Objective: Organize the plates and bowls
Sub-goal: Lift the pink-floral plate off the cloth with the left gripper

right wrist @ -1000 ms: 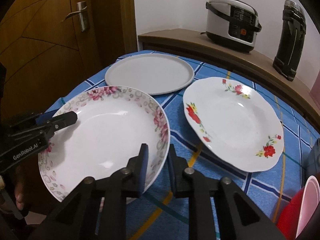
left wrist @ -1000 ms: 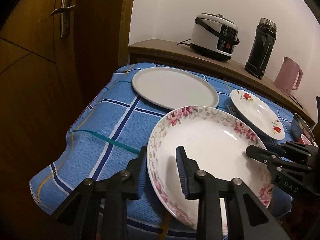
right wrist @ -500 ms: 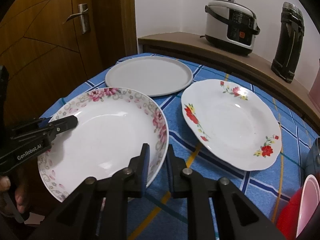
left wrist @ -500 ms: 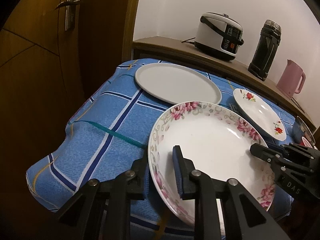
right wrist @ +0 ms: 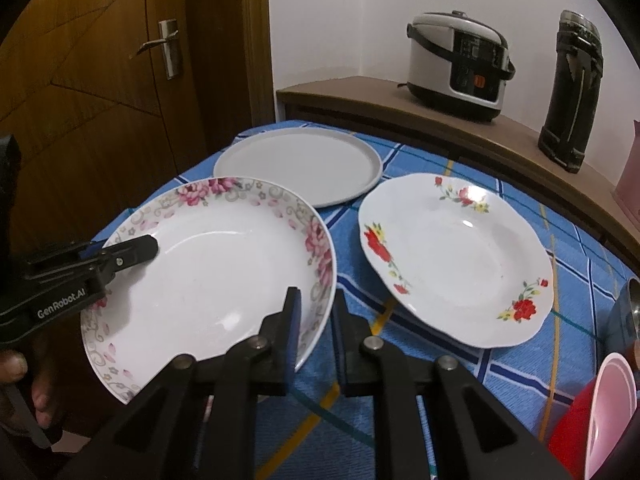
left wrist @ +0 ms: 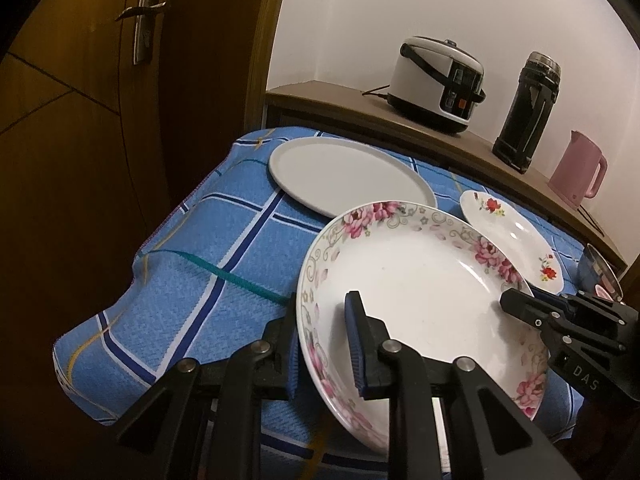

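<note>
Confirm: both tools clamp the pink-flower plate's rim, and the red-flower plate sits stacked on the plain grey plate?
Not stacked. The right wrist view shows the red-flower plate lying on the blue cloth beside the plain grey plate, apart from it. The rest holds: left tool and right tool both clamp the pink-flower plate rim.

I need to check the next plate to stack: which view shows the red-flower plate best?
The right wrist view: the red-flower plate lies whole and near, its scalloped rim unobstructed. The left wrist view shows it small and far, partly hidden behind the pink-flower plate.
</note>
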The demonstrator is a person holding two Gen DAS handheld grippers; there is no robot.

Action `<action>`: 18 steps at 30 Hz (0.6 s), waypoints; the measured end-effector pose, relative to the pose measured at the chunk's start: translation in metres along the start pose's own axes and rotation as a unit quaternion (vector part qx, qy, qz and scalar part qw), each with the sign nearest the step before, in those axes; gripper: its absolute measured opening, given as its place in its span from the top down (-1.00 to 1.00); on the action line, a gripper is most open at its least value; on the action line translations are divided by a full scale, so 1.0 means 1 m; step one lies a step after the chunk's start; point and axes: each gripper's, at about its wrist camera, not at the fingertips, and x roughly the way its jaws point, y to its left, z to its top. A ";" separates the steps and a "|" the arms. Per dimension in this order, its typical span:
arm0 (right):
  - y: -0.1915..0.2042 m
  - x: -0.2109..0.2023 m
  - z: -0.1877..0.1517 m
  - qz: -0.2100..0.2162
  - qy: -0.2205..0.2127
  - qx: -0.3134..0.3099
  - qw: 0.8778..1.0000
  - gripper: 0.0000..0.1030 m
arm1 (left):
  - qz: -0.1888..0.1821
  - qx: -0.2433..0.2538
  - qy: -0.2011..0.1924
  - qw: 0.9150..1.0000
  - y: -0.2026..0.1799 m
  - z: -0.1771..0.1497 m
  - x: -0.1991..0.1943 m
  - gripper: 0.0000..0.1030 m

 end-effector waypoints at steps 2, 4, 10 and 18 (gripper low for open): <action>0.000 -0.002 0.001 0.000 -0.004 0.000 1.000 0.72 | 0.000 0.000 -0.005 1.000 -0.001 0.002 -0.002 0.56; 0.001 -0.004 0.003 0.000 -0.008 0.000 1.000 0.72 | 0.000 -0.001 -0.009 1.000 -0.001 0.004 -0.005 0.56; 0.002 -0.014 0.009 0.000 -0.031 -0.001 1.000 0.72 | -0.001 -0.001 -0.028 1.000 -0.002 0.015 -0.012 0.56; 0.002 -0.022 0.033 -0.005 -0.063 -0.009 0.998 0.72 | 0.000 0.003 -0.070 0.998 -0.004 0.040 -0.024 0.56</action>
